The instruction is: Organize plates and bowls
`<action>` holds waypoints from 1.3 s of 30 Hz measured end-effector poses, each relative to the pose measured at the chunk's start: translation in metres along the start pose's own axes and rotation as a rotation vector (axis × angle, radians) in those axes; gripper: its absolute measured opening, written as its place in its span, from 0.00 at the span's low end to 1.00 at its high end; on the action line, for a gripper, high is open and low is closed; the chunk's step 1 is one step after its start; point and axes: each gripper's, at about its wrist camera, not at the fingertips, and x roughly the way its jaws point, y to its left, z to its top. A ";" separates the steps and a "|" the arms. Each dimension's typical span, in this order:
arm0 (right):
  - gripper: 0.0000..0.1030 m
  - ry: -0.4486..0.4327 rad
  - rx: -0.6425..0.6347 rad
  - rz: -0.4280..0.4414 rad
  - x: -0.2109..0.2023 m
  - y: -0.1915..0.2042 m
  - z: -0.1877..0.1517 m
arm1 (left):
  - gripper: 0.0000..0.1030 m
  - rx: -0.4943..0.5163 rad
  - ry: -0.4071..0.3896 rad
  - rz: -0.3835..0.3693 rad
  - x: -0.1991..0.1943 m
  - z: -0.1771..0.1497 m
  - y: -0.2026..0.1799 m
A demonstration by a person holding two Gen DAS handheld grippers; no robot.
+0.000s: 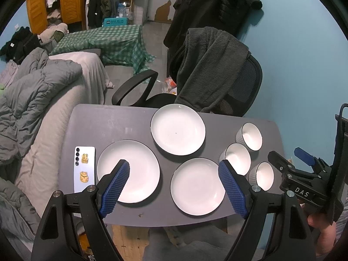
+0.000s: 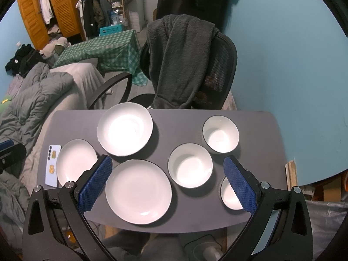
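Note:
Three white plates lie apart on the grey table [image 1: 87,126]: a far one [image 1: 178,129], a left one [image 1: 139,170] and a near one [image 1: 196,187]. Three white bowls stand at the right: far [image 1: 250,136], middle [image 1: 237,157], near [image 1: 262,175]. My left gripper [image 1: 174,168] is open and empty, above the near plates. My right gripper [image 2: 167,165] is open and empty, above the near plate [image 2: 138,191] and middle bowl [image 2: 190,165]. The right gripper's body also shows in the left wrist view [image 1: 304,180].
A white phone [image 1: 84,169] lies at the table's left edge. A black office chair with a dark fleece [image 1: 208,69] stands behind the table. A bed with grey covers [image 1: 32,100] is to the left. A blue wall [image 1: 304,65] is to the right.

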 end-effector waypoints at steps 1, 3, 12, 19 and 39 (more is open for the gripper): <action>0.97 0.001 0.000 0.000 -0.001 0.001 0.000 | 0.83 -0.001 0.000 0.000 0.000 0.000 0.000; 0.97 0.000 0.000 0.000 -0.001 0.000 0.000 | 0.83 -0.002 0.004 0.001 0.001 0.000 0.000; 0.97 0.006 -0.004 0.002 0.002 0.013 -0.002 | 0.83 -0.012 0.008 -0.004 0.001 0.000 0.009; 0.97 0.008 -0.005 0.004 0.004 0.015 -0.001 | 0.83 -0.019 0.007 -0.006 0.001 0.000 0.014; 0.97 0.034 -0.058 0.042 0.021 0.045 0.007 | 0.83 -0.077 0.026 0.030 0.019 -0.009 0.068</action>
